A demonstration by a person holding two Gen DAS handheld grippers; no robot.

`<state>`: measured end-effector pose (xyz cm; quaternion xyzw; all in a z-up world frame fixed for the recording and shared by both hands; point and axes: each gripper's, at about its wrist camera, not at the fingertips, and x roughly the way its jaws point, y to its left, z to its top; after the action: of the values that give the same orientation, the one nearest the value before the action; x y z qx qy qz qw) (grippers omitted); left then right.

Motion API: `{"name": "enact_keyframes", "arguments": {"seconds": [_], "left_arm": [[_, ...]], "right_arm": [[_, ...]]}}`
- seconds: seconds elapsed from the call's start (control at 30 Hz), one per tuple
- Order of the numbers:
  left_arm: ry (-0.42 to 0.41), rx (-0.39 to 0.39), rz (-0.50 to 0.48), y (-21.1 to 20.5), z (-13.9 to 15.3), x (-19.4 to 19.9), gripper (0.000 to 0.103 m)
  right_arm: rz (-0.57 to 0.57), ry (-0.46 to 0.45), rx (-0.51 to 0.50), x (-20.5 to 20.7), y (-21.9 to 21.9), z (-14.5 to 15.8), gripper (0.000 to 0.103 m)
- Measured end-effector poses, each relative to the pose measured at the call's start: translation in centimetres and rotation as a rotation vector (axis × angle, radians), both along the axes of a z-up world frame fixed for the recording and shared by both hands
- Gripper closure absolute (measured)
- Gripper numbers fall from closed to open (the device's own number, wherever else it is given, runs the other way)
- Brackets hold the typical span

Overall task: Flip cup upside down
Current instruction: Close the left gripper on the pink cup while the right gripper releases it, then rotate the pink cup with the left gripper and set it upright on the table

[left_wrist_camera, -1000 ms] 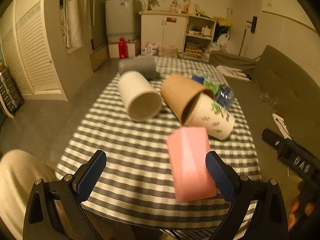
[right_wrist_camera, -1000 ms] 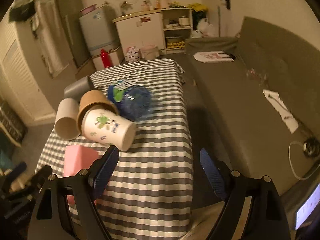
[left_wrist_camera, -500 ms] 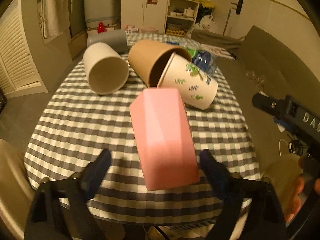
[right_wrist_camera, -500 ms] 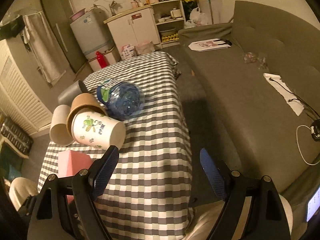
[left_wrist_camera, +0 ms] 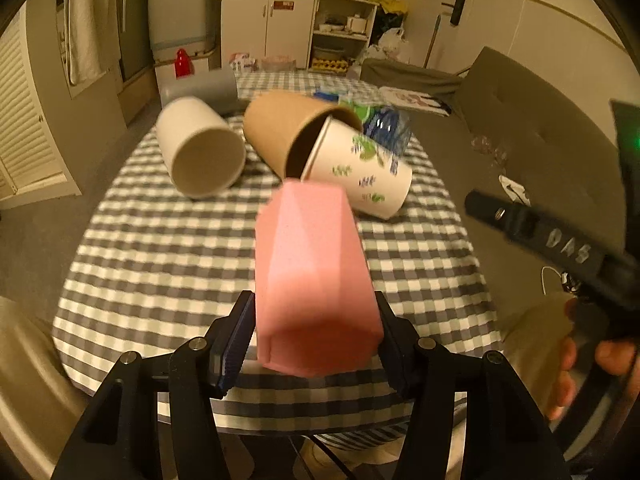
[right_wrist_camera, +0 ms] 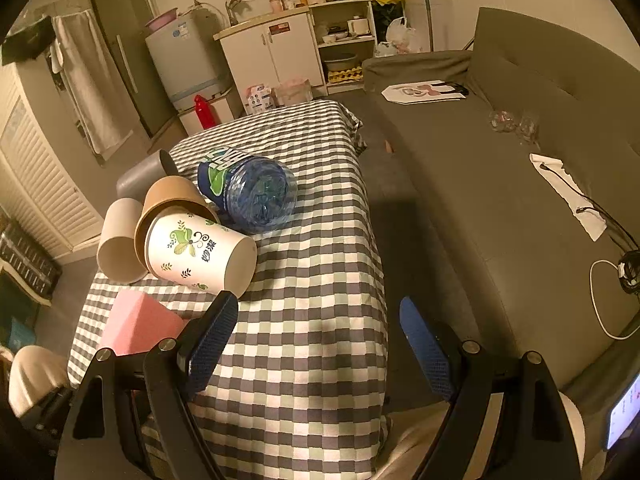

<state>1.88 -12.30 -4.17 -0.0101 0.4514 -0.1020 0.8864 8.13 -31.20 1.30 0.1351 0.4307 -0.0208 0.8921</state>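
A pink faceted cup [left_wrist_camera: 314, 276] lies on its side on the checked tablecloth [left_wrist_camera: 160, 248]. My left gripper [left_wrist_camera: 316, 334] is shut on the near end of the pink cup, one finger on each side. The pink cup also shows in the right wrist view [right_wrist_camera: 138, 324], at the lower left. My right gripper [right_wrist_camera: 316, 344] is open and empty, held above the table's near right edge.
Behind the pink cup lie a white cup [left_wrist_camera: 200, 152], a brown cup [left_wrist_camera: 292, 132] with a leaf-printed paper cup [left_wrist_camera: 360, 176] in its mouth, a grey cup [left_wrist_camera: 200, 90] and a blue water bottle [right_wrist_camera: 252, 192]. A grey sofa [right_wrist_camera: 500, 184] runs along the right.
My left gripper has moved up to the pink cup and shut on its sides. My right gripper has stayed open and shifted slightly.
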Motion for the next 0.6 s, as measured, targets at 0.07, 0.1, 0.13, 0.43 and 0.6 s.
{"name": "enact_keyframes", "arguments": {"seconds": [0.07, 0.1, 0.13, 0.43, 0.6], "left_arm": [[-0.02, 0.01, -0.005, 0.1, 0.9, -0.1, 0.045], [-0.029, 0.01, -0.008, 0.2, 1.2, -0.1, 0.045], [-0.034, 0.009, -0.011, 0.3, 1.5, -0.1, 0.045], [-0.054, 0.041, -0.029, 0.0, 1.3, -0.1, 0.046], [-0.07, 0.059, -0.044, -0.1, 1.1, -0.5, 0.046]], "right_arm": [[0.004, 0.002, -0.005, 0.1, 0.2, 0.0, 0.02], [0.005, 0.003, -0.008, 0.1, 0.3, 0.0, 0.02], [0.008, 0.004, -0.011, 0.1, 0.4, 0.0, 0.02], [0.017, 0.015, -0.024, 0.4, 0.7, -0.1, 0.02], [0.013, 0.016, -0.022, 0.4, 0.7, -0.2, 0.02]]}}
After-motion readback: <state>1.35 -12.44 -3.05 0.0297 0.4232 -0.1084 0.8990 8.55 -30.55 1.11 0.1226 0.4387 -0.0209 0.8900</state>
